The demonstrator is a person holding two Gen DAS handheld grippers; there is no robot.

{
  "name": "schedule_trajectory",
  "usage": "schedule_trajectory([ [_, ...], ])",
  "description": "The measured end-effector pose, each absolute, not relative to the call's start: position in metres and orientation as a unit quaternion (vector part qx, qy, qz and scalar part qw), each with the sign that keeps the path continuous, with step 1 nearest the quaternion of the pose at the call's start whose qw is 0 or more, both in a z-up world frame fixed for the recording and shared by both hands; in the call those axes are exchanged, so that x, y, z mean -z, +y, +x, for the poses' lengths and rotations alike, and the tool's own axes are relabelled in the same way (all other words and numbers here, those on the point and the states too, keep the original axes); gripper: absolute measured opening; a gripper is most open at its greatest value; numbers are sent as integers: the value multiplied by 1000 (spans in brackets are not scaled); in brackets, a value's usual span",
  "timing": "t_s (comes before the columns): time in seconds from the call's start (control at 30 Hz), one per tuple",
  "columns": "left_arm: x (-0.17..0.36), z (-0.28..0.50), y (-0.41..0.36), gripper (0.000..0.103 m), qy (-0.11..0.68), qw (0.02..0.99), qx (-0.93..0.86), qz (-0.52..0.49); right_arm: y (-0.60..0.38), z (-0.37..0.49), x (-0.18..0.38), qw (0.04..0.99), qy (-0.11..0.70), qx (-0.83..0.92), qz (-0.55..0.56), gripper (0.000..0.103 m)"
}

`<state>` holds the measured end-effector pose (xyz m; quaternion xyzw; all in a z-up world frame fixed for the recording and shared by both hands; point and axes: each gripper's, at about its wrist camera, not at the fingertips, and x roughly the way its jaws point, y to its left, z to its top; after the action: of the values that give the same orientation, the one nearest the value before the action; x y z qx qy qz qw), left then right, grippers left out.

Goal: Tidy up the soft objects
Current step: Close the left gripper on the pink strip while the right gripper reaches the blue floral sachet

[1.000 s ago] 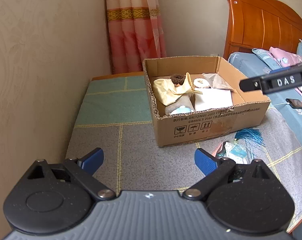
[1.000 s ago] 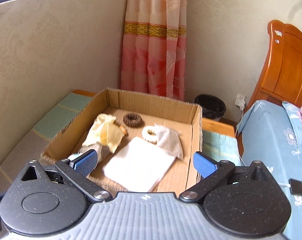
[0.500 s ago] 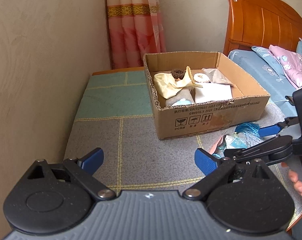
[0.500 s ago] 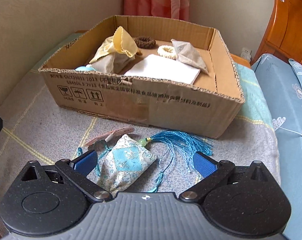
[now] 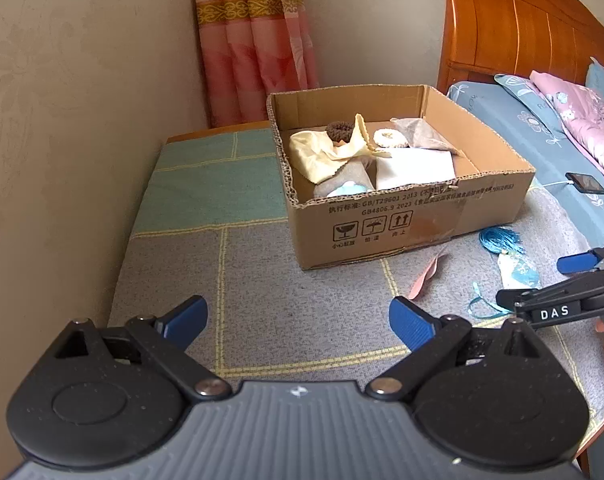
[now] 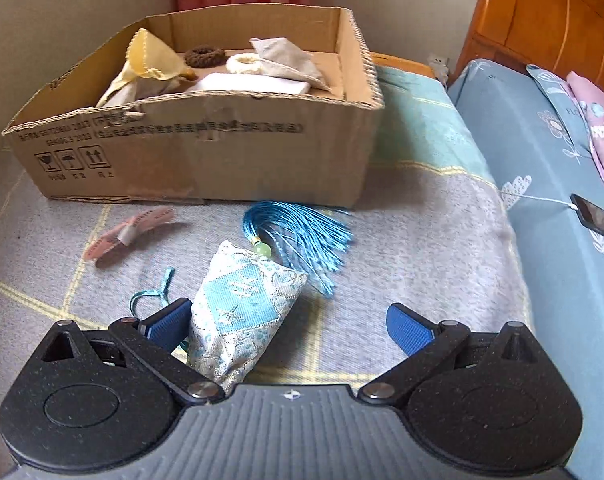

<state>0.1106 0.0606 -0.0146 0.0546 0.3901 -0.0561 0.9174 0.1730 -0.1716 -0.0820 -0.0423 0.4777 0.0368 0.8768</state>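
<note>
- The right gripper (image 6: 287, 326) has its blue-padded jaws spread wide and low over the grey checked cloth (image 6: 422, 240) that covers the table; nothing is pinched between them.
- A pale blue brocade sachet with a green bead and a bright blue tassel (image 6: 241, 304) lies flat on that cloth between the right gripper's jaws, its near left edge just beside the left pad, well apart from the right pad.
- The tassel fans out toward the far side and ends close to the near wall of the open brown cardboard box (image 6: 205, 152).
- A small pink fabric bow (image 6: 127, 232) lies on the cloth left of the sachet, near the box's front wall.
- Inside the box sit a crumpled yellow cloth (image 6: 149, 60), a dark brown knitted ring (image 6: 203, 56), a cream knitted ring (image 6: 245, 64), a grey fabric pouch (image 6: 285, 60) and a folded white cloth (image 6: 253, 84).
- The left gripper (image 5: 297, 318) hangs with its jaws spread apart above bare cloth, near and to the left of the box (image 5: 402, 216), holding nothing.
- From the left wrist view the right gripper (image 5: 550, 280) is at the right edge, with the sachet (image 5: 518, 272) partly hidden behind it.
</note>
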Motion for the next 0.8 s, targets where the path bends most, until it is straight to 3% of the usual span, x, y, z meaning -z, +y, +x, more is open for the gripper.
schedule_trajectory([
  [0.8,64,173,4,97,425,893,112,95,-189,146,86,900,428,-63,-51,103],
])
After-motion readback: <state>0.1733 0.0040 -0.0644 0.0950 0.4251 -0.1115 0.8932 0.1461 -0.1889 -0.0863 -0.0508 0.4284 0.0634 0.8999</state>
